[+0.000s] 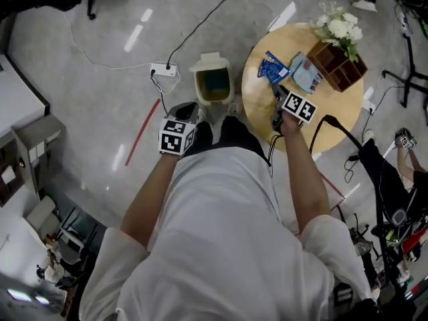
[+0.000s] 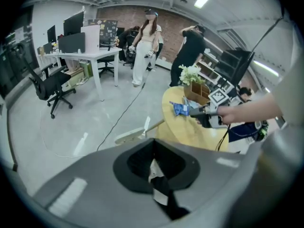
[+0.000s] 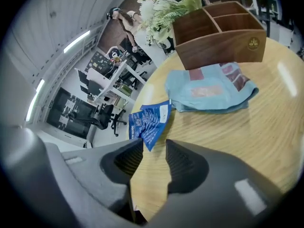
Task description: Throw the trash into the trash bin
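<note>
Over at the round wooden table (image 3: 266, 137), the right gripper (image 3: 154, 146) tilts down toward the tabletop with its jaws about half apart and nothing between them. That looks to me like the right width for pinching something thin and flat. The trash it seems to be lined up on is a blue wrapper (image 3: 149, 122). It lies flat near the table's edge, just ahead of the jaw tips, with its lower corner pointing into the gap but not yet between the pads. A light blue packet (image 3: 211, 89) lies beyond it, in front of a wooden organizer box (image 3: 223, 37) holding white flowers (image 3: 161, 6).

On the floor just beside the table, the trash bin (image 1: 214, 84) stands with its lid up, so the carry should be short. The left gripper (image 2: 153, 148) hangs low near the bin with its pads together. A whitish bit shows behind them, and I cannot tell what it is.
</note>
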A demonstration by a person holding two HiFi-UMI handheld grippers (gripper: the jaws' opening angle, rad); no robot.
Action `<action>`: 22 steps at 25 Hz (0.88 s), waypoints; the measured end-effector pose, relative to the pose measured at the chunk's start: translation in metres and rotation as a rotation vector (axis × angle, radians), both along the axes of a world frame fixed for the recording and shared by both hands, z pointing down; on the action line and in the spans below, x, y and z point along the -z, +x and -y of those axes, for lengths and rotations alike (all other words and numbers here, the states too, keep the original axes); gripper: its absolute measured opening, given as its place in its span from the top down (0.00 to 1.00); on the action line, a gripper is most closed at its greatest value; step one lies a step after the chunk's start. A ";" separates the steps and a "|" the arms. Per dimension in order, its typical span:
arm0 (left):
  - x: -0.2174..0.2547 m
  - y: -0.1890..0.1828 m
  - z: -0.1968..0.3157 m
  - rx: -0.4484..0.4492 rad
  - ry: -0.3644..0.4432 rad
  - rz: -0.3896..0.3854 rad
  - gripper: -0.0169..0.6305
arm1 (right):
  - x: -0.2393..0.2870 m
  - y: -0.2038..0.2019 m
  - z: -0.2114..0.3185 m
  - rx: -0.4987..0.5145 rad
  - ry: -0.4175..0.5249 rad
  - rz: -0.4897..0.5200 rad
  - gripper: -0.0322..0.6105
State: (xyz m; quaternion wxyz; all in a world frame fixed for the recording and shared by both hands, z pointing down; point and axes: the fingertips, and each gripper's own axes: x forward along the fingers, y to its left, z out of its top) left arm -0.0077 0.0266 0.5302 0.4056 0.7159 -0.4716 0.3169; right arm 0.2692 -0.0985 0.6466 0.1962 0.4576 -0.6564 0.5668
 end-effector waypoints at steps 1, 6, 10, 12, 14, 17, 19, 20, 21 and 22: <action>0.000 0.001 0.000 0.000 -0.002 0.002 0.97 | -0.002 0.000 0.001 -0.004 -0.006 0.008 0.71; -0.005 0.002 0.000 0.003 -0.016 0.010 0.97 | -0.010 -0.003 0.005 -0.011 -0.030 0.036 0.70; -0.008 0.005 0.001 0.008 -0.022 0.010 0.97 | -0.016 -0.004 0.008 -0.025 -0.056 0.065 0.70; -0.009 0.005 0.000 0.009 -0.025 0.012 0.97 | -0.018 -0.007 0.009 -0.028 -0.068 0.084 0.70; -0.010 0.004 0.000 0.011 -0.028 0.013 0.97 | -0.019 -0.008 0.009 -0.031 -0.074 0.092 0.72; -0.012 0.005 0.000 0.015 -0.032 0.014 0.97 | -0.023 -0.004 0.009 -0.044 -0.089 0.093 0.79; -0.013 0.007 0.001 0.015 -0.033 0.012 0.97 | -0.026 -0.001 0.008 -0.046 -0.100 0.098 0.89; -0.013 0.008 0.001 0.014 -0.033 0.012 0.97 | -0.026 -0.002 0.008 -0.041 -0.098 0.106 0.93; -0.013 0.009 0.001 0.013 -0.033 0.011 0.97 | -0.024 -0.003 0.009 -0.034 -0.091 0.114 0.94; -0.013 0.009 0.001 0.012 -0.033 0.011 0.97 | -0.022 -0.005 0.011 -0.026 -0.081 0.120 0.95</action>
